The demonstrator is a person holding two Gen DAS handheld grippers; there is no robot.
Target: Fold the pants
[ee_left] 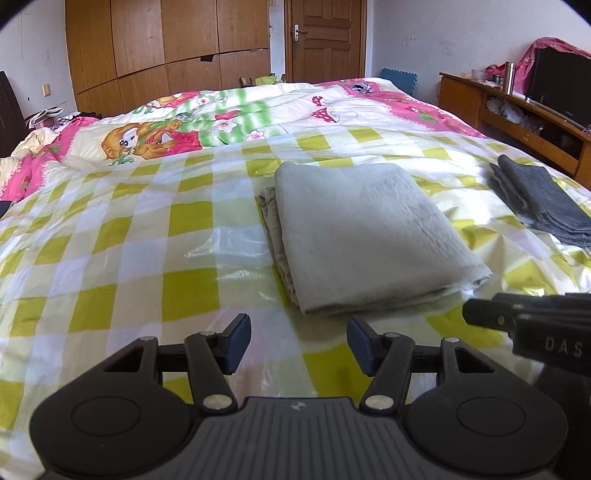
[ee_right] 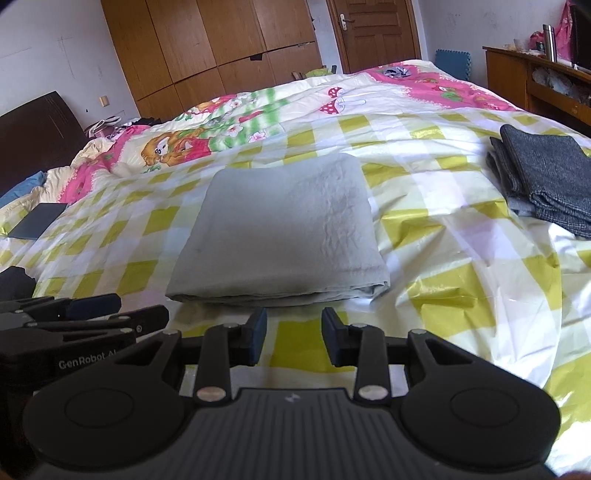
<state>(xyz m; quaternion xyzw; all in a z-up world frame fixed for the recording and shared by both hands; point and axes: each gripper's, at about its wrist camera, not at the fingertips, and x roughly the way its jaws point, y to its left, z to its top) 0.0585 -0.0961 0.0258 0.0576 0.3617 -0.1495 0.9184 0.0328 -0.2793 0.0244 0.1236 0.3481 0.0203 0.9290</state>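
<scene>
The folded grey pants (ee_right: 280, 225) are located on the bed (ee_right: 461, 266) just ahead of the empty, part-open right tool (ee_right: 293, 339), while the wider-open, empty left tool (ee_left: 297, 341) is offset to their left.

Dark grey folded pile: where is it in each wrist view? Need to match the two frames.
Left wrist: dark grey folded pile at the right edge, right of the light grey folded pants.
Right wrist: the pile at the upper right, again right of the pants.
Shared landmark: the wooden door at the top of both.
</scene>
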